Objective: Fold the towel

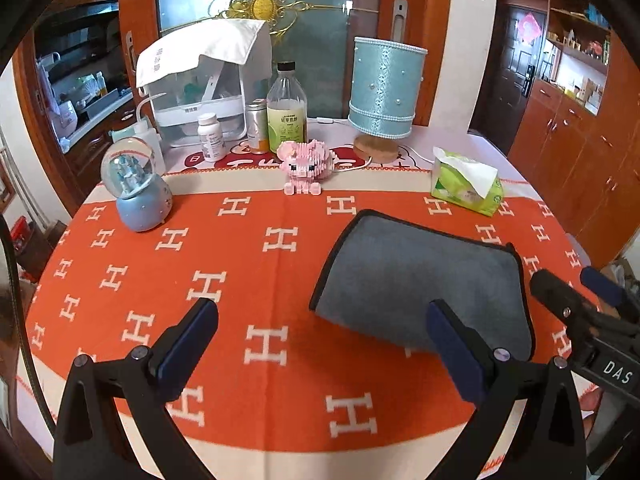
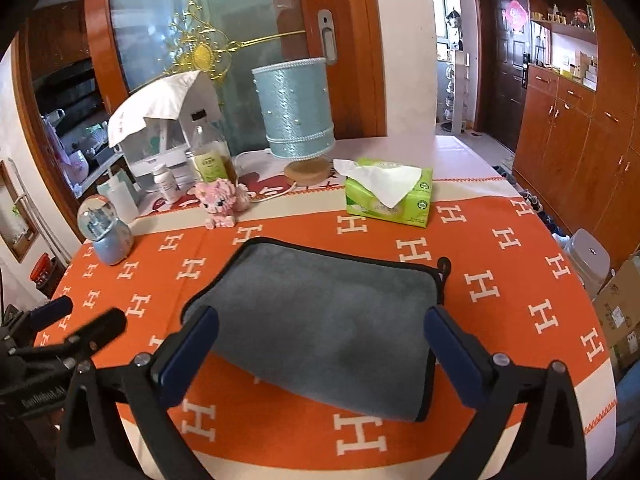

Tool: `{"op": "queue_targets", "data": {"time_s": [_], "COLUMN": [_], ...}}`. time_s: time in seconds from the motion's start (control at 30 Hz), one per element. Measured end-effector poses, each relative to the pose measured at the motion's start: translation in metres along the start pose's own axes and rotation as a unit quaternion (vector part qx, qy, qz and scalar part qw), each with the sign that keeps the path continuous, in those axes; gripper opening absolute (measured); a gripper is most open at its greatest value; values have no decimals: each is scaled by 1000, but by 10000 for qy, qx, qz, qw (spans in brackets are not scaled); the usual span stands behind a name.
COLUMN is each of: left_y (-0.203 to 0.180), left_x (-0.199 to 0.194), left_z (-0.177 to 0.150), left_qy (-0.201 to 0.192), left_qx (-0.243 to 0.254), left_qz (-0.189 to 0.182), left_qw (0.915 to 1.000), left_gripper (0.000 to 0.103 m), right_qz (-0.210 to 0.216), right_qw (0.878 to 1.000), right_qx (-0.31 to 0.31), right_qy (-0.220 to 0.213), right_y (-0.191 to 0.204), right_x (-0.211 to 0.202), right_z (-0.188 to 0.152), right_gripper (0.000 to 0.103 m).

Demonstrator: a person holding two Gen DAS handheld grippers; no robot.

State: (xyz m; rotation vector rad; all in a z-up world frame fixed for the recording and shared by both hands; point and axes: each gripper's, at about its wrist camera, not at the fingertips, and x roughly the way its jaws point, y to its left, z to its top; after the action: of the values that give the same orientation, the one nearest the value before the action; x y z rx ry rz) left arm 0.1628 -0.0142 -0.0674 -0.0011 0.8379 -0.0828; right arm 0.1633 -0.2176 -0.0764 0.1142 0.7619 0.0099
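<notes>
Open cloth (image 1: 248,280) left of towel (image 1: 420,280)

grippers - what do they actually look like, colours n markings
Both match: the left gripper and right gripper have black angular frames, silver rivets at the joints, and two fingers faced with dark blue pads. White lettering "DAS" is printed on the right gripper's body, seen from the left wrist view. No cables or sleeves show.

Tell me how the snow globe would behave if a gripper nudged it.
The snow globe probably tips easily: its glass ball sits high on a narrower blue base. It likely feels heavy for its size, and fragile. On the orange tablecloth it would more likely topple than slide.
</notes>
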Motion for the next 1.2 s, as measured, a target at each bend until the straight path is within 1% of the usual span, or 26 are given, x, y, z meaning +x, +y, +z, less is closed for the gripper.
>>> {"op": "queue_targets", "data": {"time_s": [0.13, 0.27, 0.57, 0.67, 0.77, 0.93, 1.13, 1.2], "left_y": [2, 8, 26, 27, 26, 23, 22, 20], "left_x": [-20, -43, -88, -103, -116, -131, -145, -146], "left_z": [-10, -22, -49, -57, -63, -72, -71, -70], "left_qy": [-134, -215, -177, -153, -97, -36, -25, -8], "left_qx": [-50, -184, -474, -417, -354, -306, -440, -428], "left_qz": [129, 169, 444, 387, 343, 259, 357, 321], "left_qw": [9998, 9995, 9977, 9983, 9987, 9992, 9984, 9986], "left_gripper": [102, 102, 102, 102, 102, 102, 102, 102], "right_qz": [67, 112, 120, 78, -58, 75, 33, 46], "right_qw": [9999, 9995, 9988, 9984, 9980, 9984, 9982, 9984], "right_qx": [-119, -274, -461, -563, -636, -556, -574, -555], "right_qy": [-106, -133, -60, -34, -33, 69, 154, 136], "right_y": [12, 24, 40, 44, 46, 43, 44, 44], "right_x": [-18, -34, -72, -85, -95, -109, -122, -127], "right_z": [-4, -11, -32, -41, -48, -56, -63, -63], "right_gripper": [103, 103, 103, 103, 103, 103, 103, 103]}}
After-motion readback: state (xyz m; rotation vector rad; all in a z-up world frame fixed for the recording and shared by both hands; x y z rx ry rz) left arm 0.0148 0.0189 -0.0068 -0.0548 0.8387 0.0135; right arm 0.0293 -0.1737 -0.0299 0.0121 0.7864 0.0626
